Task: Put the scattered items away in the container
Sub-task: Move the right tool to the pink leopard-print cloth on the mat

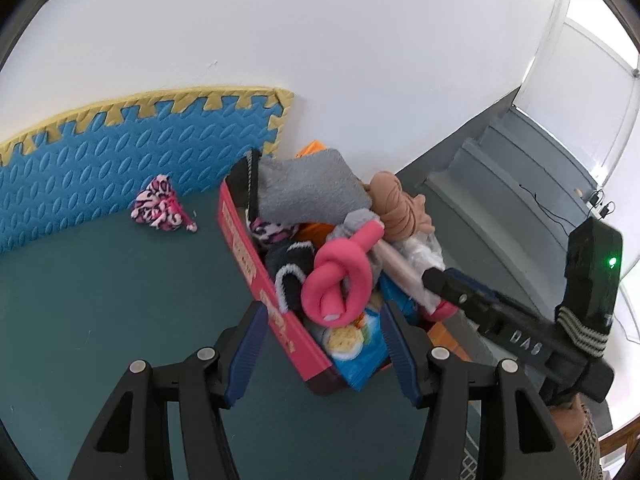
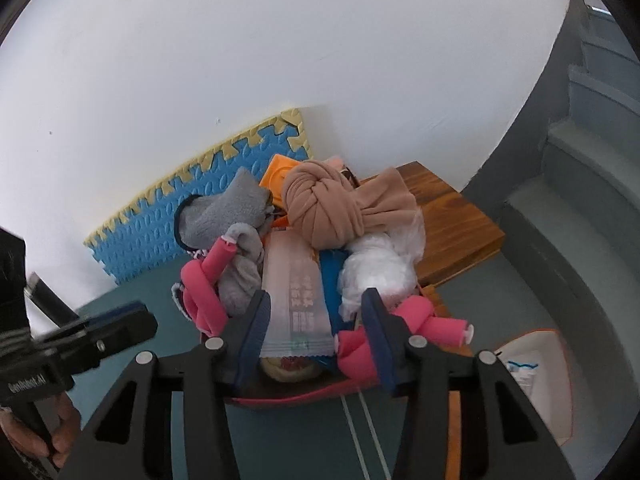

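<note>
A red box (image 1: 256, 268) on the dark green floor is heaped with socks, a knotted pink foam roller (image 1: 340, 276), a grey sock (image 1: 308, 190), a tan knotted cloth (image 2: 328, 208) and snack packets. A pink leopard-print sock (image 1: 160, 206) lies alone on the floor left of the box. My left gripper (image 1: 320, 344) is open, its fingers either side of the box's near corner. My right gripper (image 2: 316, 328) is open over the box, around a pale pink snack packet (image 2: 296, 300); it also shows in the left wrist view (image 1: 452, 284).
A blue and yellow foam mat (image 1: 100, 160) leans on the white wall. A wooden board (image 2: 452, 216) lies behind the box. Grey stairs (image 1: 516, 196) rise to the right. An orange-edged white bag (image 2: 532, 368) lies on the floor at right.
</note>
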